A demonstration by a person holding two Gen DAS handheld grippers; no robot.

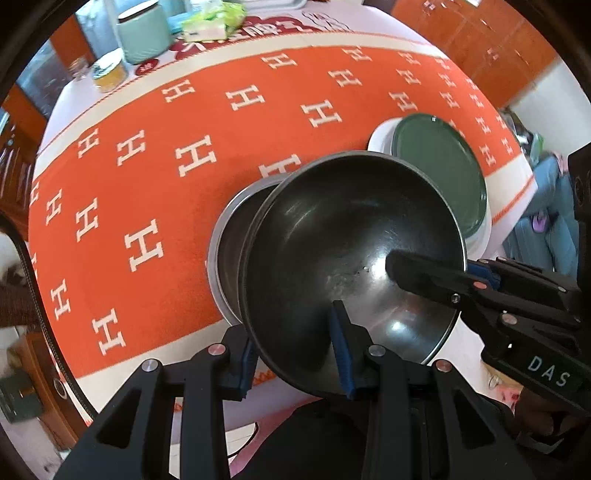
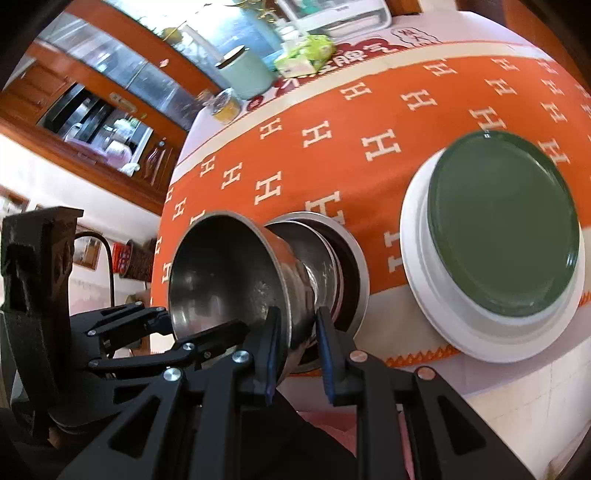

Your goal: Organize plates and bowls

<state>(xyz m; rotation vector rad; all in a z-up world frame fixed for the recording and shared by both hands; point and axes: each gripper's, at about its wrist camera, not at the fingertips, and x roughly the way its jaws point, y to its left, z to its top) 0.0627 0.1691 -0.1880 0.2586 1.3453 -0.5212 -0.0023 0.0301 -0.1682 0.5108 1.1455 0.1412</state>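
Note:
A steel bowl (image 1: pixel 347 254) is held tilted above a second steel bowl (image 1: pixel 231 240) that rests on the orange cloth. My left gripper (image 1: pixel 295 354) is shut on the tilted bowl's near rim. My right gripper (image 2: pixel 297 350) straddles that bowl's rim (image 2: pixel 221 273), one finger inside and one outside; in the left wrist view its finger (image 1: pixel 424 273) reaches into the bowl. The lower bowl (image 2: pixel 347 258) sits behind it. A green plate (image 1: pixel 439 173) lies on a white plate (image 1: pixel 380 136) to the right, also in the right wrist view (image 2: pixel 502 225).
The table carries an orange cloth (image 1: pixel 184 147) with white H marks. At the far edge stand a mint canister (image 1: pixel 144 33), a small jar (image 1: pixel 109 74) and a green packet (image 1: pixel 214 22). Wooden cabinets (image 2: pixel 92 92) stand beyond the table.

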